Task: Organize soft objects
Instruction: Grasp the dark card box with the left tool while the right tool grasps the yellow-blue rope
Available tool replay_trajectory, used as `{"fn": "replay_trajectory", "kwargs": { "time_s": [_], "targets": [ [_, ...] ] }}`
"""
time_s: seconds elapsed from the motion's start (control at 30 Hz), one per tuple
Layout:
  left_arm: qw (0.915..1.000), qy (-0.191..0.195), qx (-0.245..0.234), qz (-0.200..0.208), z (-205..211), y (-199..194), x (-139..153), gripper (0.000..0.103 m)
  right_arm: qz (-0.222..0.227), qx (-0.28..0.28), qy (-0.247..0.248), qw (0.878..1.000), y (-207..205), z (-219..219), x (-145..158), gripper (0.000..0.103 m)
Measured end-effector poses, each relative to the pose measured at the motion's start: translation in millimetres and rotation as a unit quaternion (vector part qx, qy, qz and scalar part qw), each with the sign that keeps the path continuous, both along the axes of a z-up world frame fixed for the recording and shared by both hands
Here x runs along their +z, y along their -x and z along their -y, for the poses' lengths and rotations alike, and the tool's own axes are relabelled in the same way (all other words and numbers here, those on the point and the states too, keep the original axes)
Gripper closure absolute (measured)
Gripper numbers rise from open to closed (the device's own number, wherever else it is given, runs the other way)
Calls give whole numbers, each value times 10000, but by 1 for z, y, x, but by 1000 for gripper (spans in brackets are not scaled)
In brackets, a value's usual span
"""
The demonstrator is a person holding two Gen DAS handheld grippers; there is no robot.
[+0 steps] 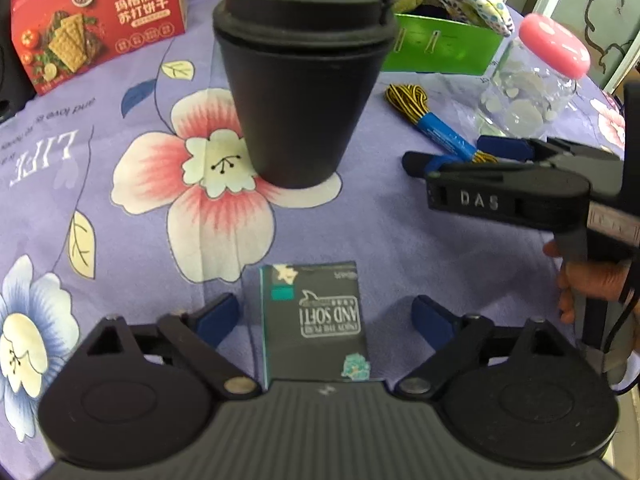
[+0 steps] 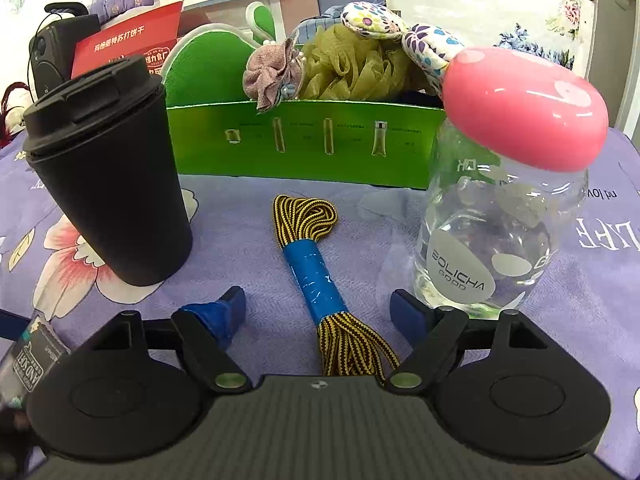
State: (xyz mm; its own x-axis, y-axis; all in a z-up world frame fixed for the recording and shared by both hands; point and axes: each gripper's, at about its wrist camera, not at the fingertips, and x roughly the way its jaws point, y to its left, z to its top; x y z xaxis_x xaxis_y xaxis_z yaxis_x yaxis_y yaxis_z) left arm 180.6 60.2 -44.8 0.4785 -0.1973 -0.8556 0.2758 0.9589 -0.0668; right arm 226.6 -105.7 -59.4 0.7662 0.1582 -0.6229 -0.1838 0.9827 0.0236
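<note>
A dark tissue pack [image 1: 316, 320] lies flat on the flowered cloth between the open fingers of my left gripper [image 1: 325, 314], untouched; its corner shows in the right wrist view [image 2: 34, 350]. A yellow-and-black cord bundle with a blue band [image 2: 320, 280] lies between the open fingers of my right gripper [image 2: 320, 312], and also shows in the left wrist view [image 1: 436, 124]. A green box [image 2: 304, 140] at the back holds a green mesh sponge [image 2: 352, 66], a mauve cloth [image 2: 272, 70] and a patterned mitt [image 2: 416, 40]. The right gripper [image 1: 444, 152] shows from the side in the left wrist view.
A black lidded cup [image 1: 300, 80] stands mid-table, left of the cord in the right wrist view [image 2: 108, 184]. A clear jar with a pink lid [image 2: 504, 200] stands right of the cord. A red cracker box [image 1: 100, 28] stands at the back left.
</note>
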Motion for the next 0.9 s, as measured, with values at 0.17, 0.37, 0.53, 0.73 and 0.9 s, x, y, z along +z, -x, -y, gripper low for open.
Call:
{"fn": "replay_trajectory", "kwargs": {
  "time_s": [0.17, 0.37, 0.53, 0.73, 0.9],
  "targets": [
    [9994, -174, -143, 260, 4, 10, -3, 10, 84, 0, 26, 10000, 3, 0, -1, 35],
    [9989, 46, -263, 382, -6, 15, -4, 10, 85, 45, 27, 10000, 7, 1, -1, 35],
    [9993, -100, -142, 328, 1, 13, -3, 14, 139, 107, -60, 9998, 9, 4, -3, 37],
    [9994, -28, 192, 288, -4, 13, 7, 58, 252, 145, -341, 9990, 13, 14, 1, 92],
    [9968, 444, 641, 155, -22, 17, 20, 59, 227, 259, -576, 9977, 38, 23, 9, 103]
  ]
}}
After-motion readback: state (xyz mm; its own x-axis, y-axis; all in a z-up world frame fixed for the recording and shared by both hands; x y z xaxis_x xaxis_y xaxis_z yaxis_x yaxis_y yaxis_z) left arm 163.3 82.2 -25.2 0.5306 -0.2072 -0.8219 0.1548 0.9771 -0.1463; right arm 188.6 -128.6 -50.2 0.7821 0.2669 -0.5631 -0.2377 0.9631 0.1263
